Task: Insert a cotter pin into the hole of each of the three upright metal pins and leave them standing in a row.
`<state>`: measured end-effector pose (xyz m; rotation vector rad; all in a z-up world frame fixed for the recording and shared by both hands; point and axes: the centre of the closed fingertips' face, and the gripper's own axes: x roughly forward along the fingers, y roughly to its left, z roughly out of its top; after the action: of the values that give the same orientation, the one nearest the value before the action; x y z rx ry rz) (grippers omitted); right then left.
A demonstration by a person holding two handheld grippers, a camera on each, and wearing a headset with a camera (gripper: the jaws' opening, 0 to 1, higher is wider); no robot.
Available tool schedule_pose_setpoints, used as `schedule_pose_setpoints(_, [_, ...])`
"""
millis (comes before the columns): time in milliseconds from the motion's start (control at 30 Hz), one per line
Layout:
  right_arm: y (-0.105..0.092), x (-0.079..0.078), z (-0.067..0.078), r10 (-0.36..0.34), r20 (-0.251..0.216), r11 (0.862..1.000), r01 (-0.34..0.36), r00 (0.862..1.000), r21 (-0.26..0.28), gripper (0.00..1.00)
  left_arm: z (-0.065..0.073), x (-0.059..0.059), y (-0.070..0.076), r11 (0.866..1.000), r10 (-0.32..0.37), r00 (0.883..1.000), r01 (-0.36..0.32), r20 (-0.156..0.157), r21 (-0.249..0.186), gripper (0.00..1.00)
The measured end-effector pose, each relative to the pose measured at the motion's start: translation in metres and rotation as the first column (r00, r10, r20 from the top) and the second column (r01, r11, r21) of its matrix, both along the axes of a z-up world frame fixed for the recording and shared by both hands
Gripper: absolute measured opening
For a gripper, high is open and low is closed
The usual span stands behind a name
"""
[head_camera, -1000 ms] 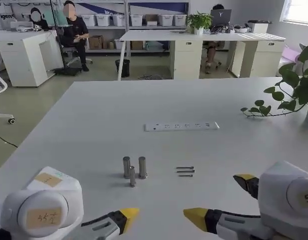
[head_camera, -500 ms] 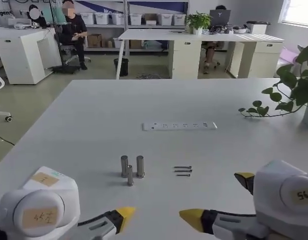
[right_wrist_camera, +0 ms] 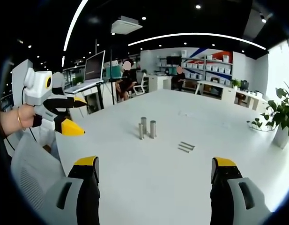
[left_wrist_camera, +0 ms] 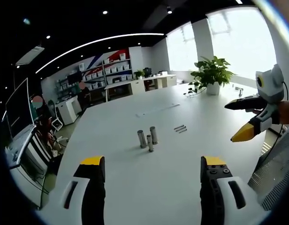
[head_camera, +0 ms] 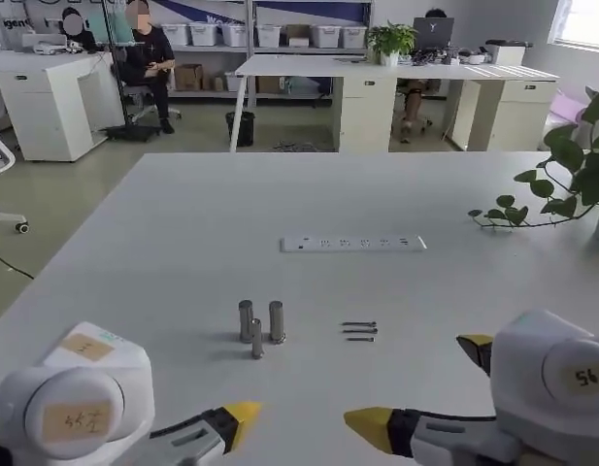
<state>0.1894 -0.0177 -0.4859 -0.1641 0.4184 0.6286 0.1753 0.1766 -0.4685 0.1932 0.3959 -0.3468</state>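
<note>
I read "56" on the R gripper (head_camera: 417, 384) sticker (head_camera: 582, 379). L gripper (left_wrist_camera: 152, 161) label (head_camera: 81, 420) says "55" + a char I can't make out.

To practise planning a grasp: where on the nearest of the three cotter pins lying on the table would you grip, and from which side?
Pinch the nearest cotter pin mid-shank, coming straight down from above, probably with the right gripper. It lies flat on the table, thin, close beside two others, so side approaches look blocked.
</note>
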Motion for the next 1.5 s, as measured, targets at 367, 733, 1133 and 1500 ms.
schedule_pose_setpoints(367, [-0.002, 0.004, 0.001, -0.001, -0.008, 1.0, 0.001, 1.0, 0.004, 0.98, -0.002, -0.001, 0.001, 1.0, 0.004, 1.0, -0.004, -0.011, -0.001, 0.83])
schedule_pose_setpoints(733, [0.001, 0.006, 0.002, 0.021, 0.003, 0.999, -0.021, 1.0, 0.032, 0.89, -0.005, 0.011, 0.002, 1.0, -0.001, 1.0, 0.001, -0.011, -0.007, 0.78])
schedule_pose_setpoints(1133, [-0.007, 0.023, 0.009, -0.018, 0.025, 0.997, 0.016, 1.0, 0.08, 0.72, -0.012, 0.054, -0.002, 0.998, -0.043, 0.999, 0.044, 0.018, -0.043, 0.58])
schedule_pose_setpoints(1500, [-0.009, 0.036, 0.001, -0.026, 0.002, 0.994, 0.026, 1.0, 0.106, 0.59, -0.034, 0.1, -0.009, 0.992, -0.125, 0.992, 0.125, 0.014, 0.017, 0.46])
